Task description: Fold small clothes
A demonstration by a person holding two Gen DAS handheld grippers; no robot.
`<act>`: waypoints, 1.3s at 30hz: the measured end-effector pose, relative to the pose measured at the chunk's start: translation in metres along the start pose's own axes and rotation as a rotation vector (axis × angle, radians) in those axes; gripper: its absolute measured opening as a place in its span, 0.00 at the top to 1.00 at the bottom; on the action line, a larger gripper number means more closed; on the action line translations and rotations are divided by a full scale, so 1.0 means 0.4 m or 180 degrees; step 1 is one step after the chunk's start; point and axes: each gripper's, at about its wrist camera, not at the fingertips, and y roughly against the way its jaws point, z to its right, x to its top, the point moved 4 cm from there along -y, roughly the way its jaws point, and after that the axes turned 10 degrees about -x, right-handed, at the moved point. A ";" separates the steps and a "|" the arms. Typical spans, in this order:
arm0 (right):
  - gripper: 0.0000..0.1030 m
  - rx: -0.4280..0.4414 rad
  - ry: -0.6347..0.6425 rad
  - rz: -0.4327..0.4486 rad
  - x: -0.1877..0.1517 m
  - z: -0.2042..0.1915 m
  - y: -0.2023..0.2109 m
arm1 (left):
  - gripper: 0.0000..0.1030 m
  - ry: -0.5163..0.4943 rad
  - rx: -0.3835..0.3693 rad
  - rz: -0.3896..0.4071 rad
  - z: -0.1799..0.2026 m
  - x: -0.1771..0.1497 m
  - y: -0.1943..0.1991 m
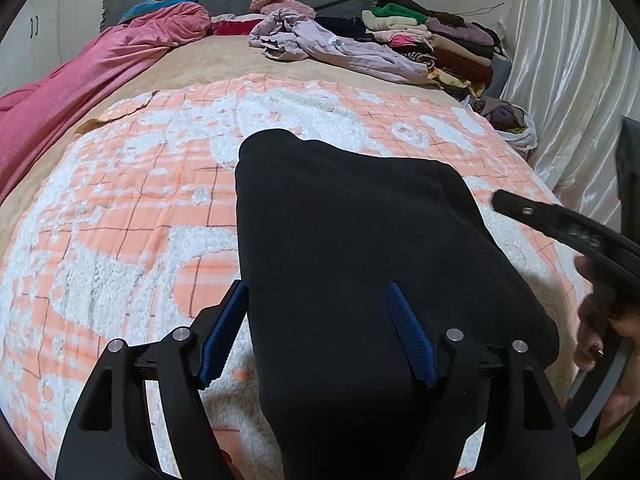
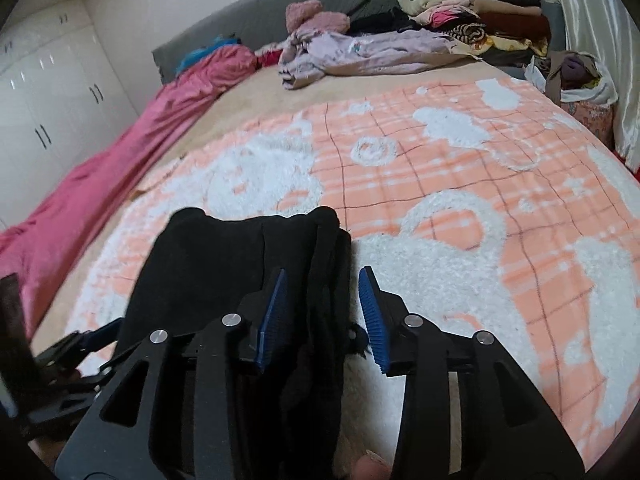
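Observation:
A black garment (image 1: 352,240) lies folded on the orange-and-white blanket (image 1: 120,208), near the front. My left gripper (image 1: 318,328) is open, its blue pads (image 1: 224,328) straddling the garment's near left edge. My right gripper (image 2: 324,312) is open too, its blue pads (image 2: 372,316) on either side of the garment's (image 2: 224,264) thick right edge. The right gripper shows at the right of the left wrist view (image 1: 560,224). The left gripper shows at the lower left of the right wrist view (image 2: 72,356).
A lilac garment (image 1: 320,44) lies crumpled at the far side of the bed. A stack of folded clothes (image 1: 440,36) stands at the far right. A pink cover (image 1: 80,76) runs along the left. A curtain (image 1: 568,60) hangs right. White cupboards (image 2: 48,92) stand left.

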 end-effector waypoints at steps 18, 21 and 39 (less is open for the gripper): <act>0.37 0.0481 0.0036 -0.0307 -0.141 -0.031 0.056 | 0.31 0.0262 -0.0042 0.0073 -0.043 -0.055 0.087; 0.50 0.0556 0.0098 -0.0368 -0.148 -0.039 0.054 | 0.31 0.0242 -0.0035 0.0049 -0.037 -0.056 0.080; 0.93 0.0542 0.0197 -0.0083 -0.153 -0.037 0.109 | 0.37 0.0127 -0.0066 -0.0005 0.033 -0.055 0.077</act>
